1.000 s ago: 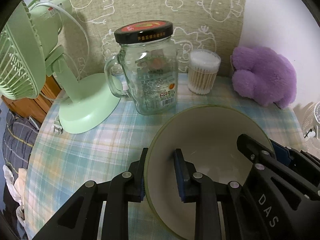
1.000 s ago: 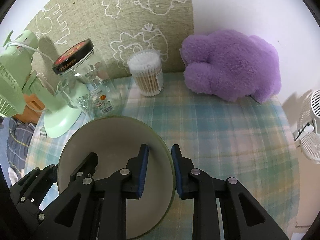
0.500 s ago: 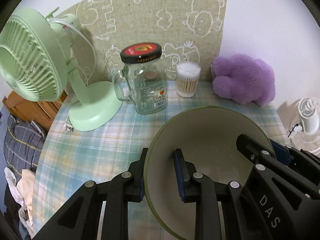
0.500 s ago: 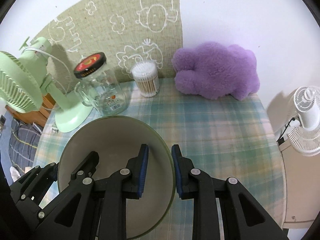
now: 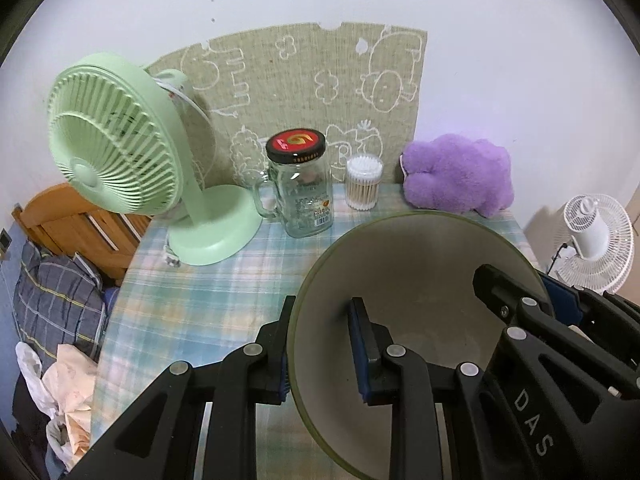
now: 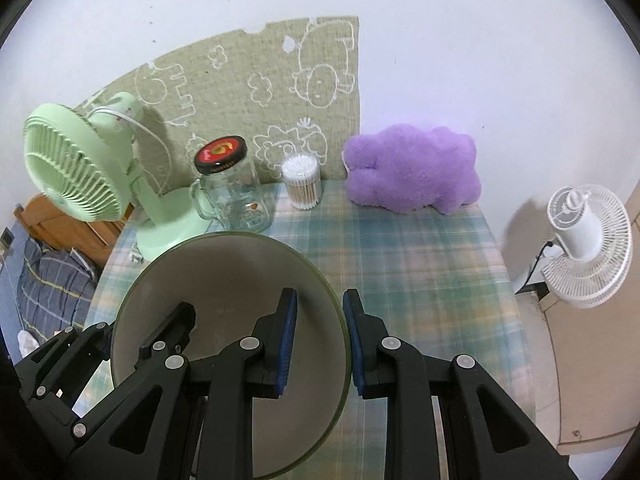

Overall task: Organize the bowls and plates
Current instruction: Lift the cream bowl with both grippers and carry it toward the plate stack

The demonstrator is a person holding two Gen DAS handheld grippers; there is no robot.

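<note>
Bowl: the green-rimmed bowl [image 5: 420,280] fills the lower right of the left view and the lower left of the right view, held clear of the plaid bench [image 6: 400,264].
Left claw: the left claw [image 5: 320,344] is clamped on the bowl's left rim.
Right claw: the right claw [image 6: 320,334] is pinched on the opposite rim.
Change: the fan [image 5: 116,148], the jar [image 5: 302,188], the swab tub [image 5: 364,184] and the purple plush [image 5: 456,184] have shrunk and slid toward mid-frame; more wall shows. The bowl has been lifted up and back.
Meaning: likely in carriage to a stacking spot; none is in view.
</note>
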